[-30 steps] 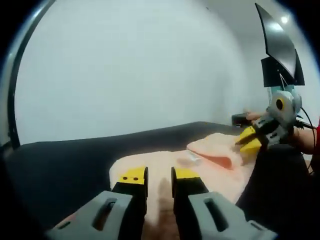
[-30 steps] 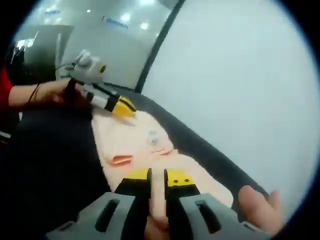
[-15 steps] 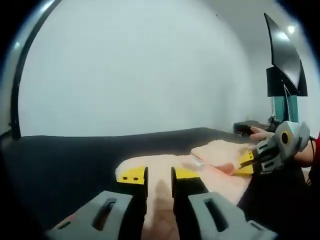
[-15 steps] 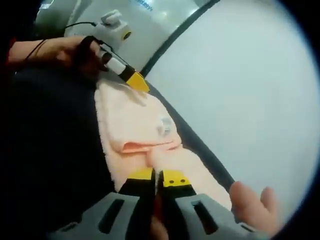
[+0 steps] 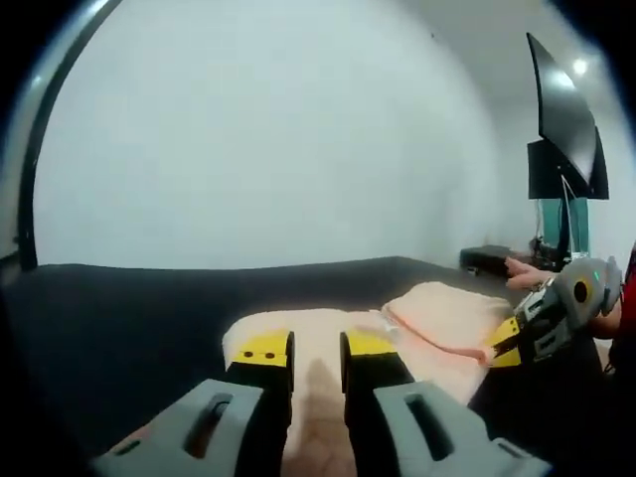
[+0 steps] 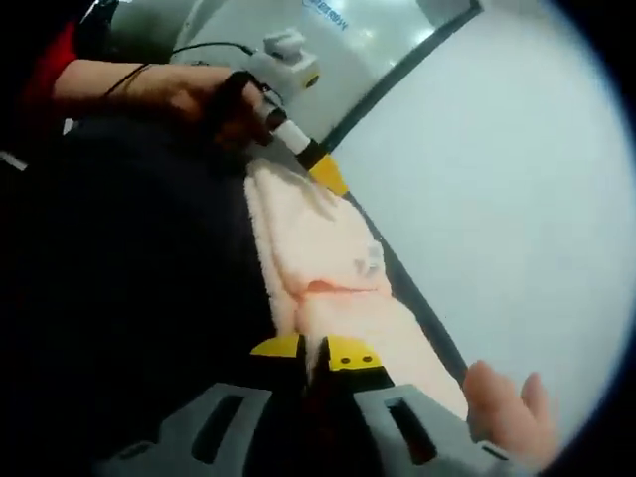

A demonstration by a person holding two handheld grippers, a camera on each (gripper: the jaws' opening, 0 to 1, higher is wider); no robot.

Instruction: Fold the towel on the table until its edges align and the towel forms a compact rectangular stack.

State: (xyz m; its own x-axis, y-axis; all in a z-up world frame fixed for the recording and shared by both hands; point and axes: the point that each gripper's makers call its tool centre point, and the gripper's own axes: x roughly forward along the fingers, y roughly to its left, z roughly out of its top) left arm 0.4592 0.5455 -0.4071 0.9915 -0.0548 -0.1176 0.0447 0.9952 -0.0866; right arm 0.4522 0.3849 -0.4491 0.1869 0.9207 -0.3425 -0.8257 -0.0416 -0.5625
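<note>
A peach towel (image 5: pixel 447 313) lies partly folded on the dark table (image 5: pixel 119 308). My left gripper (image 5: pixel 316 348) is shut on one end of it, with cloth showing between the yellow tips. In the left gripper view, my right gripper (image 5: pixel 502 353) sits low at the right, at the towel's other end. In the right gripper view the towel (image 6: pixel 318 238) runs away from my right gripper (image 6: pixel 313 350), which is shut on its near edge. At the far end a hand (image 6: pixel 214 94) holds my left gripper (image 6: pixel 326 174) on the towel.
A white wall rises behind the table. A dark screen (image 5: pixel 561 99) stands at the upper right, and a dark box (image 5: pixel 487 260) lies on the table's far right. Fingers of a person's hand (image 6: pixel 502 402) show beside my right gripper.
The right gripper has dropped lower and further right in the left gripper view. The towel now lies longer and flatter between the two grippers. Both stay shut on it.
</note>
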